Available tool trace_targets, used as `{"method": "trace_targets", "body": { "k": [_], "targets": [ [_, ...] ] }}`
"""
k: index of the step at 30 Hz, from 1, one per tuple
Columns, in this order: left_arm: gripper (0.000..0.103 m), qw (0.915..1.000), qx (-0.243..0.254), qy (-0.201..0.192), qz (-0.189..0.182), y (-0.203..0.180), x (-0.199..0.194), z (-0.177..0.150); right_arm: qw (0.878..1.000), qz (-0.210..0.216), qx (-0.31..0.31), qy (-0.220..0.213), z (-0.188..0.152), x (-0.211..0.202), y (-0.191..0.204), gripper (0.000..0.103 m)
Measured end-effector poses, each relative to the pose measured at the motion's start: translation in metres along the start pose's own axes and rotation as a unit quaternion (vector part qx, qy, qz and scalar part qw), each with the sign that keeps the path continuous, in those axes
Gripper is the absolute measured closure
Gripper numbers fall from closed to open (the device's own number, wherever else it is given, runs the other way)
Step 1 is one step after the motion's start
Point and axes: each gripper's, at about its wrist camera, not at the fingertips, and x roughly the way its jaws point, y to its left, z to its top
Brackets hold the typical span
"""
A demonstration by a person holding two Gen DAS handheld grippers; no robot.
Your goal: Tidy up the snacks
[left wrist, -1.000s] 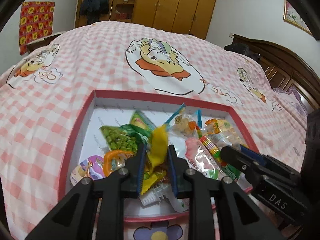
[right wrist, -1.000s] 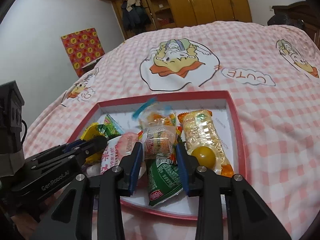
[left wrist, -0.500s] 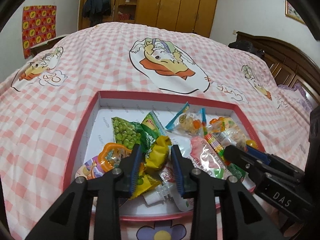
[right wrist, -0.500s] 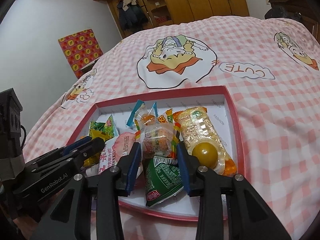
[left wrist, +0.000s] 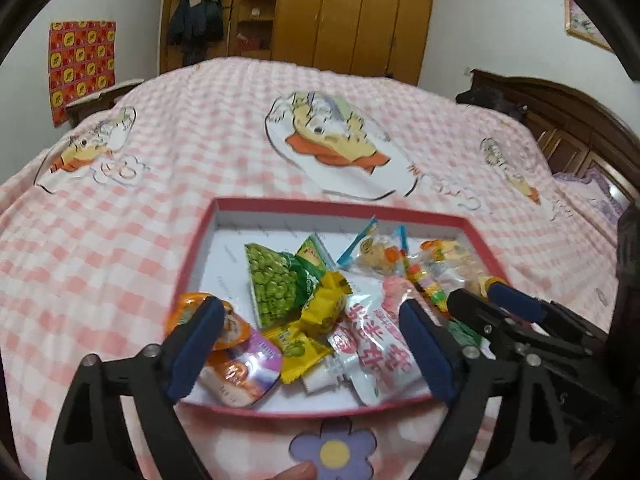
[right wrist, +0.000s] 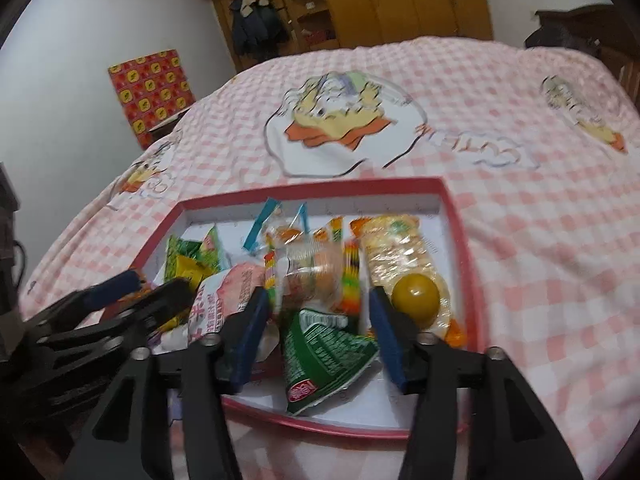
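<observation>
A red-rimmed white tray (left wrist: 192, 264) lies on the bed with several snack packets piled in it. My left gripper (left wrist: 310, 312) hovers over its near side, jaws opening wide, pads touching nothing. Below them lie a crumpled yellow packet (left wrist: 324, 304), a green pea packet (left wrist: 276, 280), a pink-white pouch (left wrist: 376, 336) and an orange jelly cup (left wrist: 224, 328). My right gripper (right wrist: 318, 300) is opening too. A clear packet of small snacks (right wrist: 312, 276) rests just ahead of its tips, free of the pads, above a green packet (right wrist: 324, 356). A cracker packet (right wrist: 400, 256) lies to the right.
The tray (right wrist: 456, 240) sits on a pink checked bedcover (left wrist: 160, 160) with cartoon ducks. A dark wooden headboard (left wrist: 568, 120) stands at the right and wardrobes (left wrist: 352, 16) at the back. A fingertip (left wrist: 300, 472) shows at the bottom edge of the left wrist view.
The left gripper let go of the yellow packet, which dropped into the tray, and its jaws spread wide. The right gripper's jaws parted from the clear packet, which now lies on the pile.
</observation>
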Motion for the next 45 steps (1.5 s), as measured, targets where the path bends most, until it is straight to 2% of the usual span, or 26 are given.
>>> {"method": "trace_targets", "body": {
  "k": [2, 5, 8, 13, 17, 19, 22, 27, 35, 45],
  "targets": [
    [0.009, 0.9999, 0.007, -0.01, 0.002, 0.002, -0.015, -0.003, 1.0, 0.009, 0.004, -0.023, -0.002, -0.016, 0.002, 0.025],
    [0.009, 0.9996, 0.017, -0.02, 0.004, 0.003, -0.034, -0.01, 0.999, 0.01, 0.0, -0.04, -0.006, -0.038, 0.008, 0.017],
    [0.009, 0.9995, 0.021, -0.025, -0.002, 0.003, -0.058, -0.029, 0.998, -0.009, -0.026, -0.048, -0.016, -0.059, 0.021, 0.012],
    [0.009, 0.9992, 0.022, -0.033, 0.0, 0.003, -0.084, -0.064, 0.995, -0.04, -0.056, -0.074, -0.054, -0.091, 0.036, 0.012],
    [0.008, 0.9975, 0.045, -0.052, 0.016, -0.004, -0.098, -0.088, 0.996, -0.001, -0.024, -0.083, -0.084, -0.105, 0.029, 0.011],
    [0.008, 0.9966, 0.053, -0.06, 0.019, -0.008, -0.096, -0.096, 0.995, 0.005, -0.019, -0.098, -0.091, -0.112, 0.029, 0.011],
    [0.008, 0.996, 0.065, -0.06, 0.008, -0.013, -0.097, -0.099, 0.992, -0.001, -0.033, -0.123, -0.096, -0.121, 0.035, 0.01],
    [0.008, 0.9948, 0.085, -0.055, 0.015, -0.022, -0.092, -0.101, 0.992, -0.01, -0.058, -0.11, -0.097, -0.115, 0.046, 0.01],
    [0.007, 0.9972, 0.058, -0.048, 0.001, -0.011, -0.089, -0.101, 0.994, -0.003, -0.038, -0.101, -0.097, -0.112, 0.036, 0.01],
    [0.006, 0.998, 0.051, -0.037, -0.005, -0.007, -0.087, -0.101, 0.994, -0.005, -0.038, -0.101, -0.097, -0.111, 0.036, 0.01]
  ]
}}
